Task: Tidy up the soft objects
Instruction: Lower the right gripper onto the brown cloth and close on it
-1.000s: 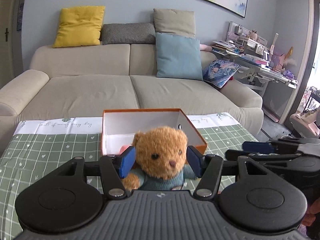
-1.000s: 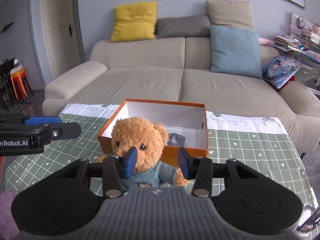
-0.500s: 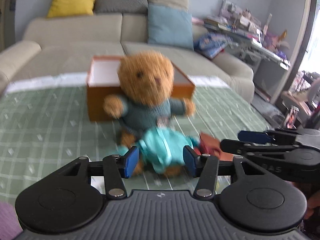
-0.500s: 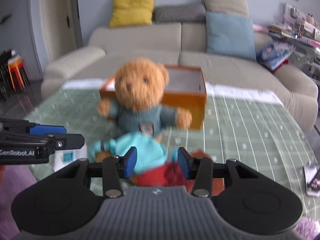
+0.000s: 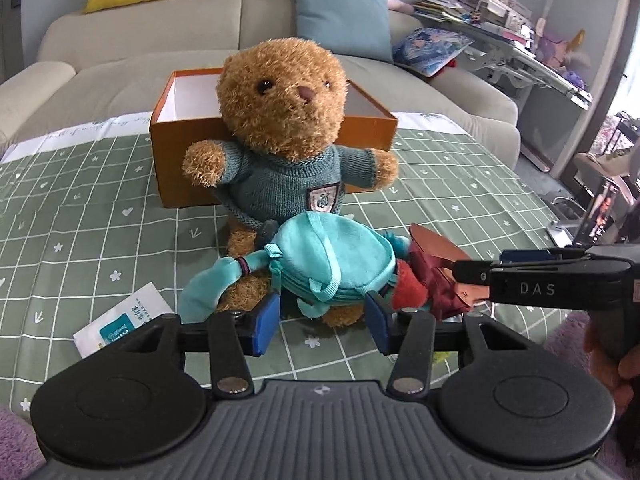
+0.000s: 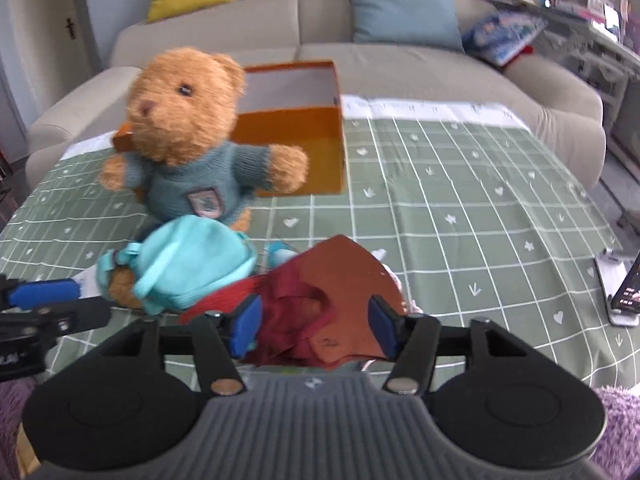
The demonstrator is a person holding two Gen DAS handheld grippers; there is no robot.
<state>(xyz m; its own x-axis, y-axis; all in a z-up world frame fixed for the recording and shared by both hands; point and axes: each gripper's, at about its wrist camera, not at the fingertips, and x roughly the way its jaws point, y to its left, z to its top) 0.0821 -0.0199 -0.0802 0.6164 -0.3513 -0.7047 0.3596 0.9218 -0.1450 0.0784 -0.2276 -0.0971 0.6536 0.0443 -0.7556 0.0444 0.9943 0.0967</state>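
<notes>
A brown teddy bear (image 5: pixel 280 120) (image 6: pixel 184 128) in a teal sweater sits on the green checked tablecloth (image 5: pixel 80 216), in front of an open orange box (image 5: pixel 180 136) (image 6: pixel 296 152). A turquoise plush toy (image 5: pixel 328 260) (image 6: pixel 192 268) lies against the bear's legs, beside a dark red and brown soft item (image 5: pixel 436 268) (image 6: pixel 332 300). My left gripper (image 5: pixel 320 320) is open, just in front of the turquoise plush. My right gripper (image 6: pixel 316 324) is open, its fingers on either side of the red item's near edge.
A beige sofa (image 5: pixel 140 60) with yellow, grey and blue cushions stands behind the table. A white packet (image 5: pixel 120 324) lies at the front left of the table. A phone on a stand (image 6: pixel 624 292) sits at the right edge. A cluttered desk (image 5: pixel 520 40) is at the far right.
Both grippers have pulled back and dropped lower. The bear, close between the fingers a second ago, now sits farther off, and the turquoise plush and red item have come into view.
</notes>
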